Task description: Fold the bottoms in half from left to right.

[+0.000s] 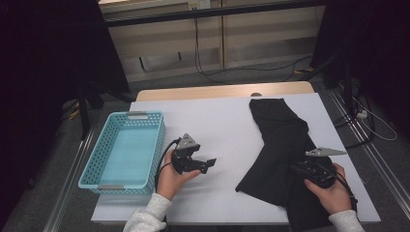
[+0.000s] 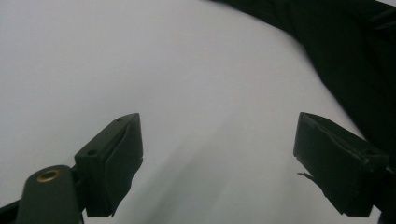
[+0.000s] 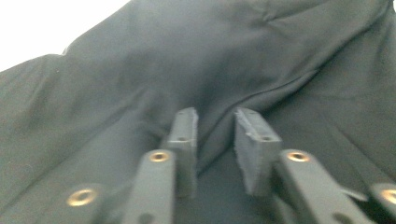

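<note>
A black garment [image 1: 283, 145], folded loosely and creased, lies on the right half of the white table cover [image 1: 217, 121], running from the far edge down to the near right corner, where it hangs over the near edge. The right gripper [image 1: 299, 169] rests on the garment's near part, held by the person's right hand [image 1: 333, 191]. In the right gripper view its jaws stand close together with a narrow gap, pressed down into the cloth at a raised fold [image 3: 219, 126]; the picture is soft there, so whether the pads already pinch the fold cannot be told for certain, though the fabric seems to bunch between them.

The left gripper [image 1: 212, 163] sits near the middle of the table, held by the left hand [image 1: 171, 179] and pointing right toward the garment, well apart from it. Its jaws are spread wide with bare white cover between them.

A light blue perforated basket [image 1: 126, 150] stands at the table's left side, just beside the left hand.
</note>
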`<move>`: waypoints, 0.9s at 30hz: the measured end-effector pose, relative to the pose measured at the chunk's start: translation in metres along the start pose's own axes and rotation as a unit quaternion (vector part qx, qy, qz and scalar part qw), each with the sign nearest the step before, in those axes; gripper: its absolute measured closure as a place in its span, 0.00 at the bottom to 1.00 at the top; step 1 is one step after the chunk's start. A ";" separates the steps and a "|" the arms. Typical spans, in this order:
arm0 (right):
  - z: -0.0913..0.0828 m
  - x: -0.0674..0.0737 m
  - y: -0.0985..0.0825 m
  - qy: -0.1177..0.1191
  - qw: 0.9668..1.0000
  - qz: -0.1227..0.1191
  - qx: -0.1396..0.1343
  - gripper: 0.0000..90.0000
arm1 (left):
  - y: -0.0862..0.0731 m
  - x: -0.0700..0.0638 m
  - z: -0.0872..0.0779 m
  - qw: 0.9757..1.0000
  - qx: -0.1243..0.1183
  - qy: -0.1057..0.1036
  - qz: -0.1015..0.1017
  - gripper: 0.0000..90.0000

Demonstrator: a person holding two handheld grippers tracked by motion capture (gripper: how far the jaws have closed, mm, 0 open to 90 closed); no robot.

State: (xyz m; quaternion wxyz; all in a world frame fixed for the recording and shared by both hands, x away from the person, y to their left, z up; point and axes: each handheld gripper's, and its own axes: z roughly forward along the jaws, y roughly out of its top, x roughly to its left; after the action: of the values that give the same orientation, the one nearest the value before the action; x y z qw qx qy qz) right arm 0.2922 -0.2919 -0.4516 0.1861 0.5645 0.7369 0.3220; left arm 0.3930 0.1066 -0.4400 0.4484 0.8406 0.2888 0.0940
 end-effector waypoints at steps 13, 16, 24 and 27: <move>-0.011 -0.002 0.004 0.026 1.000 -0.007 -0.016 0.99 | 0.000 -0.001 0.001 1.000 -0.001 0.001 -0.003 0.18; -0.015 -0.006 0.004 0.028 0.999 -0.002 -0.020 0.99 | 0.001 -0.001 0.001 1.000 -0.002 0.000 -0.003 0.19; -0.027 -0.020 -0.006 0.025 0.999 0.012 -0.025 0.99 | 0.001 0.000 0.000 1.000 -0.008 0.003 -0.007 0.19; -0.033 -0.025 -0.010 0.025 0.999 0.016 -0.026 0.99 | 0.001 -0.001 0.000 1.000 -0.006 0.000 -0.008 0.19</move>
State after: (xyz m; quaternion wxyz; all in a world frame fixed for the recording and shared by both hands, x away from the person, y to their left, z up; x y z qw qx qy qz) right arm 0.2711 -0.3258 -0.4368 0.1770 0.5628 0.7234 0.3586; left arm 0.3929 0.1055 -0.4393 0.4544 0.8354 0.2950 0.0928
